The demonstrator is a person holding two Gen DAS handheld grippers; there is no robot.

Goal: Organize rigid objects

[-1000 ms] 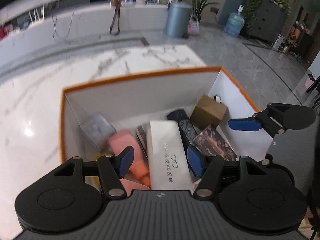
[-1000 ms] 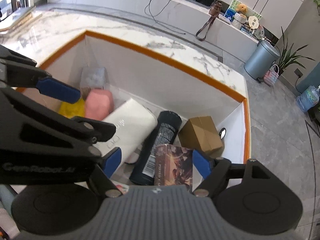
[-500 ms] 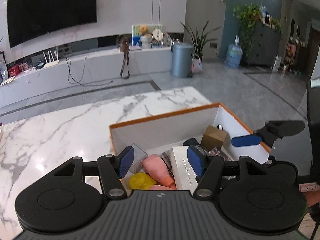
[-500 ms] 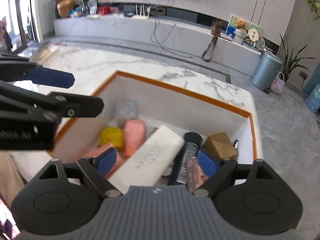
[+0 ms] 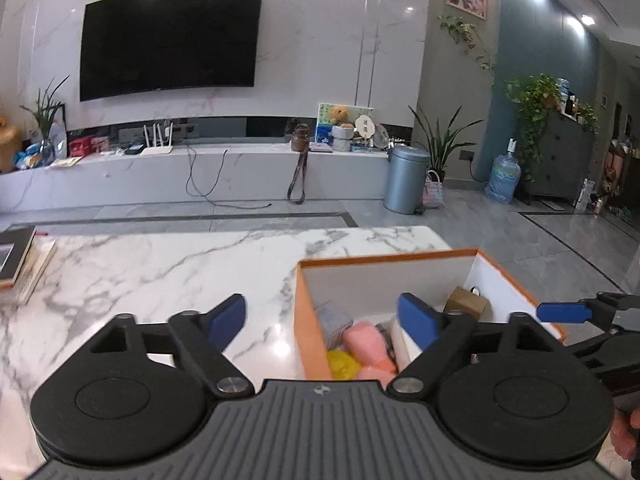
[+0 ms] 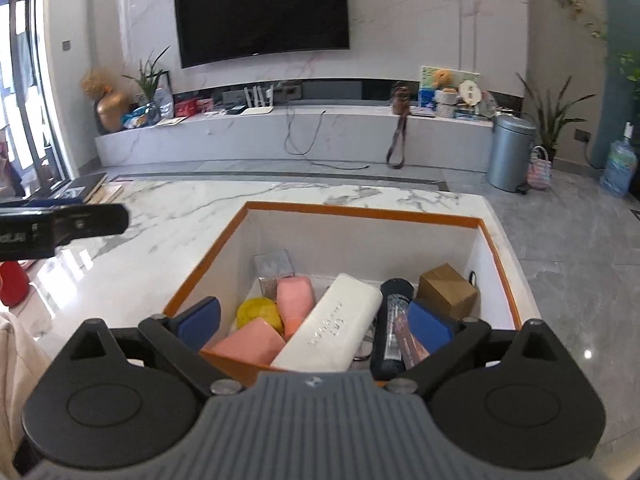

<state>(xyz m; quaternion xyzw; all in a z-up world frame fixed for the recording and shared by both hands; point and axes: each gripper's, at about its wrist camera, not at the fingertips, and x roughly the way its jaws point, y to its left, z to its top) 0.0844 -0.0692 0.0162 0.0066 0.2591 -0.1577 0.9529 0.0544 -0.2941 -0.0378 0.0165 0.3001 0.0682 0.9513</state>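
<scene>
Marble table [image 6: 168,216] with 1 orange-rimmed box [image 6: 360,213] at its right edge; 2 grippers above, both empty.

Box, white inside, holds: white oblong case [image 6: 332,324] leaning diagonally at centre; black cylinder [image 6: 394,320] just right of it; 2 pink blocks [image 6: 295,298] left of the case, 1 near the front wall; brown carton [image 6: 448,290] in the far right corner; yellow round item [image 6: 258,312] beside the pink blocks; clear packet [image 6: 274,262] against the far wall. Left gripper [image 5: 320,318]: fingers spreading wide, nothing between, straddling the box's left wall. Right gripper [image 6: 316,322]: fingers spreading wide over the box's near wall, pinching nothing. Books [image 5: 18,264] at the table's left edge.
</scene>
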